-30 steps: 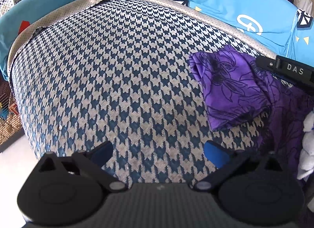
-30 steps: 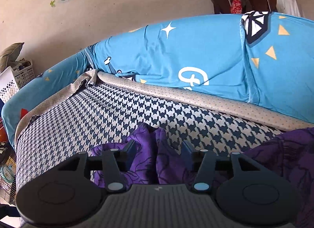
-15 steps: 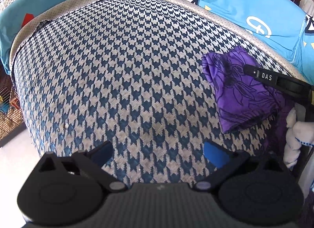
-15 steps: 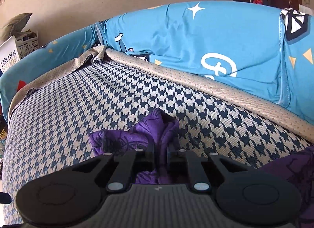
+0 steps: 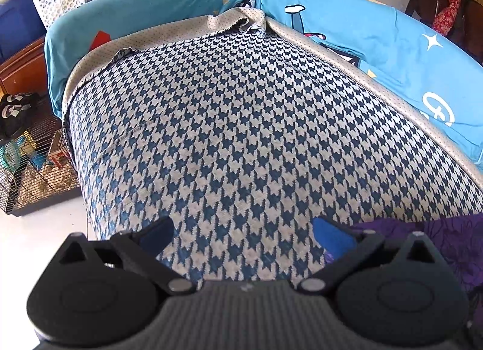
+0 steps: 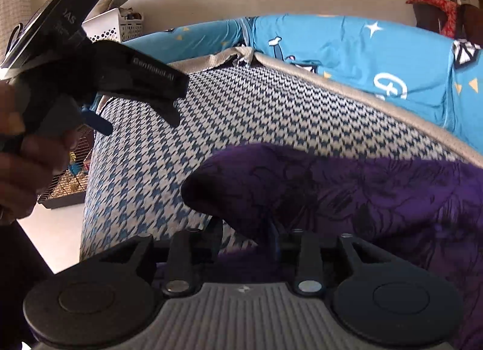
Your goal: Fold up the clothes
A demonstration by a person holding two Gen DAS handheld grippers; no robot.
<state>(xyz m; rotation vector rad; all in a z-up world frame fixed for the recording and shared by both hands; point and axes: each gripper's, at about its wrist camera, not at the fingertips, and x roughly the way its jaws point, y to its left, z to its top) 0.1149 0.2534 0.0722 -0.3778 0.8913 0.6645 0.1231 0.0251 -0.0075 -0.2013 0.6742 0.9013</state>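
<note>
The right gripper is clamped on a fold of the purple floral-print garment, which spreads to its right over the blue-and-white houndstooth cushion. The left gripper hangs above that cushion, fingers spread wide and empty, the garment's edge beside its right finger.

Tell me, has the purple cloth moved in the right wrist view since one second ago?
Yes. The purple cloth, shut in the right gripper, is lifted and now hides more of the checked cover.
</note>
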